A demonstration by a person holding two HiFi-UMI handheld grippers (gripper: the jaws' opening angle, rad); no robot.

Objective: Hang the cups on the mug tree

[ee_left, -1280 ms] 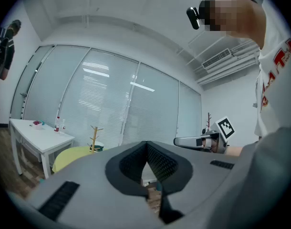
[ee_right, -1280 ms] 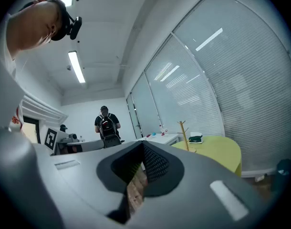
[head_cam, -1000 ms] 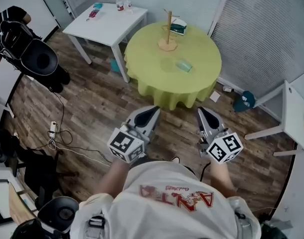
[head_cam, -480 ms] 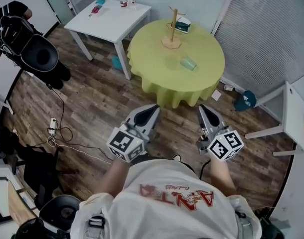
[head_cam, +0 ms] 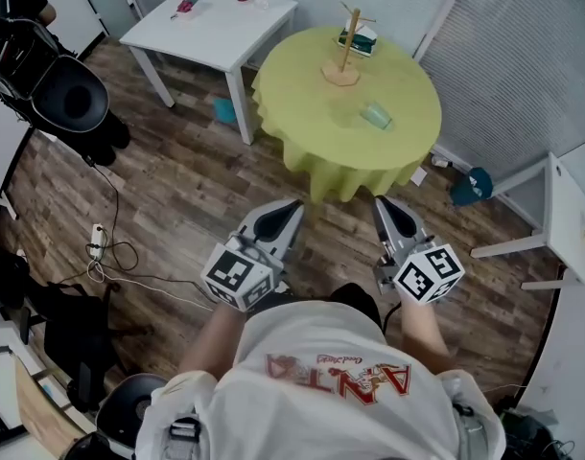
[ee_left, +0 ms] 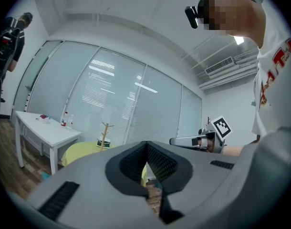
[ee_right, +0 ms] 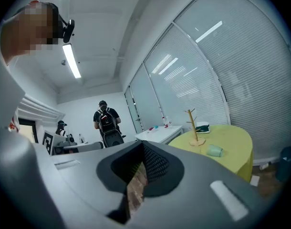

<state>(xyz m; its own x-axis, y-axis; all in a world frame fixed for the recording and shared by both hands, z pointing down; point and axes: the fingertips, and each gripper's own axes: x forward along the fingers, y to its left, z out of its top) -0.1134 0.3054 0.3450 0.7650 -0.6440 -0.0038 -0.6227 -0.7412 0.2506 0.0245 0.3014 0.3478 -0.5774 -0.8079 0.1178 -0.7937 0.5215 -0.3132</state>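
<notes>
Left claw (head_cam: 292,204) and right claw (head_cam: 381,202) closed tight, holding nothing; cup (head_cam: 376,115) lies tipped on the counter (head_cam: 307,113) well ahead, nearer the right claw; mug tree (head_cam: 345,51) beyond it.

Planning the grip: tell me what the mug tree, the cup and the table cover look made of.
Mug tree: likely wood, matte; pale tan pole, pegs and base.
Cup: pale green, probably plastic; too small to settle.
Cover: cloth, matte yellow-green; it drapes over the edge in folds.
</notes>
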